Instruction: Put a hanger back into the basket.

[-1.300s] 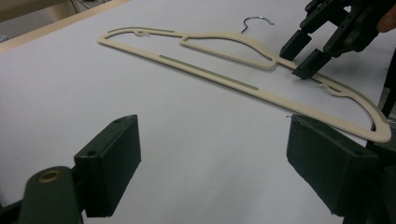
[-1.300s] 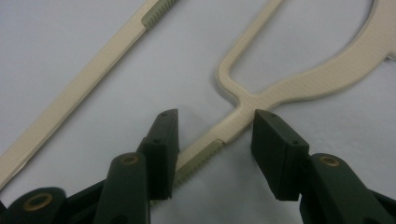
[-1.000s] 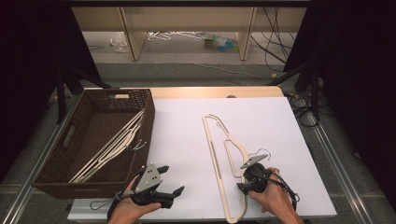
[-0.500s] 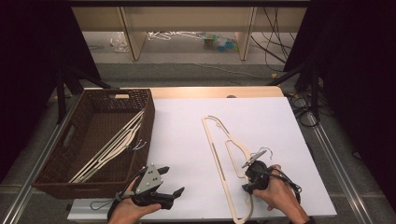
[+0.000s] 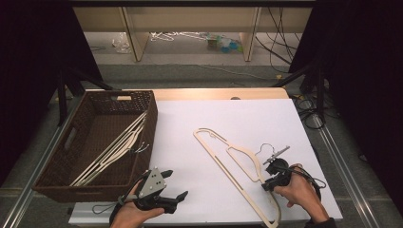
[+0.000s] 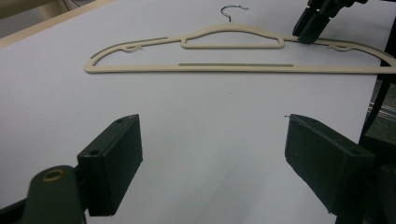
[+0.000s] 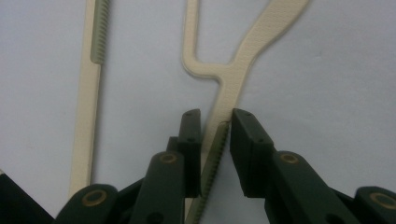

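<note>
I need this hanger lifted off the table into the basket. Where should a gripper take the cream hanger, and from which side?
On the shoulder arm beside the neck of the cream hanger, from above: it lies flat, and that strip is thin enough to fit between the jaws, as the right gripper shows.

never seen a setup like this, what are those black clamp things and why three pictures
A person sits at a table with a white surface and holds one black two-jaw tool in each hand. The big picture comes from a camera above the table. The other two come from cameras riding on the tools, looking along their jaws.

The left hand-held gripper rests near the table's front edge, jaws wide open with nothing between them. The right hand-held gripper has just been closing its jaws around one shoulder arm of a flat cream plastic clothes hanger with a metal hook; they sit close on either side of it, though a firm grip is hard to confirm.

On the left stands a dark brown woven basket holding more cream hangers.
</note>
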Demonstrator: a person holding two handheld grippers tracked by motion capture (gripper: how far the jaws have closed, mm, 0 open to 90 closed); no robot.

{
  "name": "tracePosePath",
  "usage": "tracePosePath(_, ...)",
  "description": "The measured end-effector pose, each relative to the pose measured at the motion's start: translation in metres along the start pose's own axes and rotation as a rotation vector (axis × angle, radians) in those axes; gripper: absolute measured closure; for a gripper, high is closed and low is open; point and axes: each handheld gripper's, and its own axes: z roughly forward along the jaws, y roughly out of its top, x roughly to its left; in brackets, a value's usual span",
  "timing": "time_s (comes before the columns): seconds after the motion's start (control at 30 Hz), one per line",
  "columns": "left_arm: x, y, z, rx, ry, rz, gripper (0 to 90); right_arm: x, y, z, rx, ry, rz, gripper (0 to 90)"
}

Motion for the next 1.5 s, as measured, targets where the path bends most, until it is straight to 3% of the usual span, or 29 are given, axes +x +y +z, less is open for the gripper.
tracePosePath(0.17, -0.002, 0.000, 0.002, 0.007, -0.004, 0.004, 19.0, 0.007, 0.001, 0.002, 0.005, -0.019, 0.001, 64.0)
tracePosePath(0.27, -0.002, 0.000, 0.003, 0.009, -0.012, 0.003, 19.1, 0.010, 0.003, 0.003, 0.015, -0.057, -0.017, 71.4)
tracePosePath(0.53, -0.002, -0.001, 0.003, 0.008, -0.013, 0.001, 19.2, -0.002, 0.001, 0.000, -0.014, -0.007, -0.065, 75.4)
tracePosePath(0.57, -0.002, -0.001, 0.003, 0.011, -0.009, 0.005, 19.2, -0.006, 0.000, -0.001, -0.020, -0.017, -0.094, 76.0)
tracePosePath(0.73, -0.002, -0.001, 0.004, 0.026, -0.009, 0.005, 19.3, -0.022, 0.000, -0.002, -0.020, 0.035, -0.086, 76.8)
tracePosePath(0.8, -0.002, -0.002, 0.005, 0.022, -0.010, 0.006, 19.3, -0.027, 0.000, -0.002, -0.024, 0.059, -0.051, 77.0)
tracePosePath(0.9, -0.003, -0.002, 0.006, 0.025, -0.011, 0.010, 19.5, -0.030, 0.001, -0.002, -0.026, 0.064, -0.044, 76.3)
tracePosePath(1.07, -0.002, -0.002, 0.006, 0.028, -0.015, 0.012, 19.7, -0.018, 0.006, -0.001, 0.011, 0.013, -0.048, 65.8)
tracePosePath(1.23, -0.003, -0.002, 0.006, 0.022, -0.011, 0.011, 19.9, -0.015, 0.008, 0.000, 0.022, -0.021, -0.044, 67.8)
tracePosePath(1.37, -0.003, -0.002, 0.006, 0.030, -0.009, 0.021, 19.9, -0.016, 0.009, 0.000, 0.027, -0.040, -0.050, 75.2)
tracePosePath(1.5, -0.003, -0.001, 0.007, 0.025, -0.014, 0.011, 19.9, -0.019, 0.007, -0.001, 0.011, -0.025, -0.057, 76.5)
